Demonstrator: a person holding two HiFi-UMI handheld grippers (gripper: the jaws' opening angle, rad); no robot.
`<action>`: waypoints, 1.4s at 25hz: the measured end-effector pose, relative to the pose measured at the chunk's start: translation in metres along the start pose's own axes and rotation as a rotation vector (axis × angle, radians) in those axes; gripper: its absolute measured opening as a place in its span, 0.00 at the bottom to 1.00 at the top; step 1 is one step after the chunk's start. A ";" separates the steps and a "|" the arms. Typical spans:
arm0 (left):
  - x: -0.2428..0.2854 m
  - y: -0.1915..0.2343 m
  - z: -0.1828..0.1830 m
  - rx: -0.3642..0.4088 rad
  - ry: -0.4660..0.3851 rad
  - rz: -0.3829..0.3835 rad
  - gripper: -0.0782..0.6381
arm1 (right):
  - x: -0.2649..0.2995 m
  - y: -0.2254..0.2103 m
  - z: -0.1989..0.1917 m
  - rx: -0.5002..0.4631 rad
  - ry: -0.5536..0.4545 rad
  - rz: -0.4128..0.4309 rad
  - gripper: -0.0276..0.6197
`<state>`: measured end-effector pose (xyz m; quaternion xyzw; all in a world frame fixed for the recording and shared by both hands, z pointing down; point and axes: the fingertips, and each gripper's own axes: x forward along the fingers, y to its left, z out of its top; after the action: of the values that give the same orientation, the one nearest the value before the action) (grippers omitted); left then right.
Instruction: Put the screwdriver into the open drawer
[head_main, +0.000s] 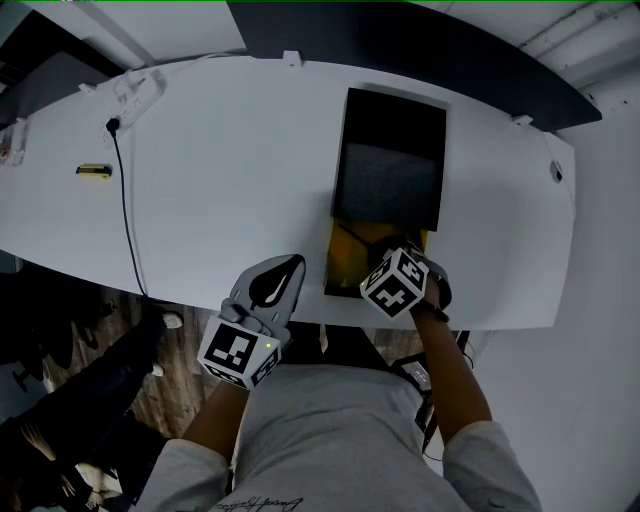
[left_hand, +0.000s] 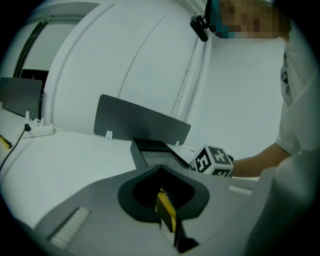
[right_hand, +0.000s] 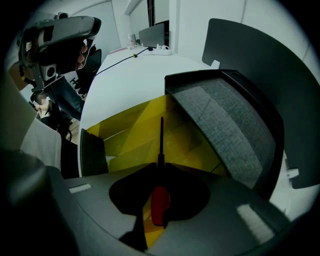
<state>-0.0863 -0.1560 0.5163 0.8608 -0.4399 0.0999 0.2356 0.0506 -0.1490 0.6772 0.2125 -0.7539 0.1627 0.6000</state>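
Observation:
The screwdriver (right_hand: 160, 202) has a red handle and a dark shaft. My right gripper (right_hand: 161, 172) is shut on the handle, and the shaft points down into the open yellow drawer (right_hand: 130, 130). In the head view the right gripper (head_main: 386, 262) hangs steeply over that drawer (head_main: 345, 262), which is pulled out of a black cabinet (head_main: 390, 165) toward the table's front edge. My left gripper (head_main: 278, 280) rests left of the drawer near the front edge, jaws together with nothing between them. From the left gripper view (left_hand: 167, 200) the right gripper's marker cube (left_hand: 212, 161) shows beside the cabinet.
The white table (head_main: 220, 170) carries a power strip (head_main: 135, 90) with a black cable (head_main: 125, 200) running to the front edge, and a small yellow object (head_main: 93, 171) at far left. A dark partition (head_main: 400, 40) stands behind the cabinet. Chairs stand on the floor at lower left.

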 end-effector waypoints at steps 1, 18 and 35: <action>0.000 0.000 0.000 0.000 0.001 0.000 0.11 | 0.000 0.000 0.000 -0.003 0.001 0.001 0.16; -0.002 0.001 -0.002 0.012 0.019 0.006 0.11 | -0.002 0.002 0.002 -0.008 -0.010 0.029 0.22; -0.005 -0.023 0.003 0.049 0.013 -0.019 0.11 | -0.036 0.008 0.005 0.060 -0.125 0.041 0.22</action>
<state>-0.0710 -0.1426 0.5044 0.8699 -0.4274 0.1139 0.2184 0.0495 -0.1402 0.6409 0.2247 -0.7890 0.1836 0.5415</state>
